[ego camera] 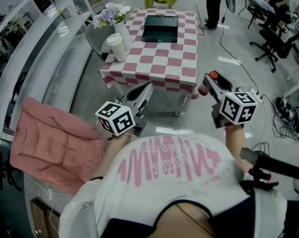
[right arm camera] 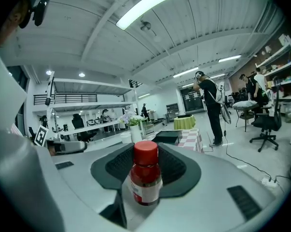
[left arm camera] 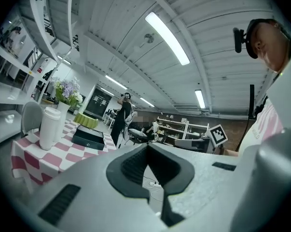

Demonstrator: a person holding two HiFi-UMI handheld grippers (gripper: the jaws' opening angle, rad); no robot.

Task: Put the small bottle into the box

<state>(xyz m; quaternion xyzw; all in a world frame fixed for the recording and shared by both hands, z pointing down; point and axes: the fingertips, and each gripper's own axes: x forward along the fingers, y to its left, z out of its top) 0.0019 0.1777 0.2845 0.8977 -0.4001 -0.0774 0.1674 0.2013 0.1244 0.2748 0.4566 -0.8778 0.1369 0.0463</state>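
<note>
The small bottle (right arm camera: 145, 178), dark red liquid with a red cap and a white label, stands upright between the jaws of my right gripper (right arm camera: 146, 170), which is shut on it. The head view shows that right gripper (ego camera: 209, 82) in the air to the right of the table's near corner, with the bottle (ego camera: 204, 89) at its tip. The black box (ego camera: 160, 28) lies on the far half of the red-and-white checked table (ego camera: 159, 63). My left gripper (ego camera: 147, 88) is held before the table's near edge, jaws together and empty. Its own view shows the box (left arm camera: 89, 137) ahead on the left.
A white lidded cup (ego camera: 117, 46) and a vase of flowers (ego camera: 123, 32) stand at the table's left edge, beside a grey chair (ego camera: 95, 37). A pink cloth (ego camera: 55, 143) lies on the counter at left. A person (ego camera: 214, 4) stands beyond the table, with office chairs (ego camera: 273, 38) at right.
</note>
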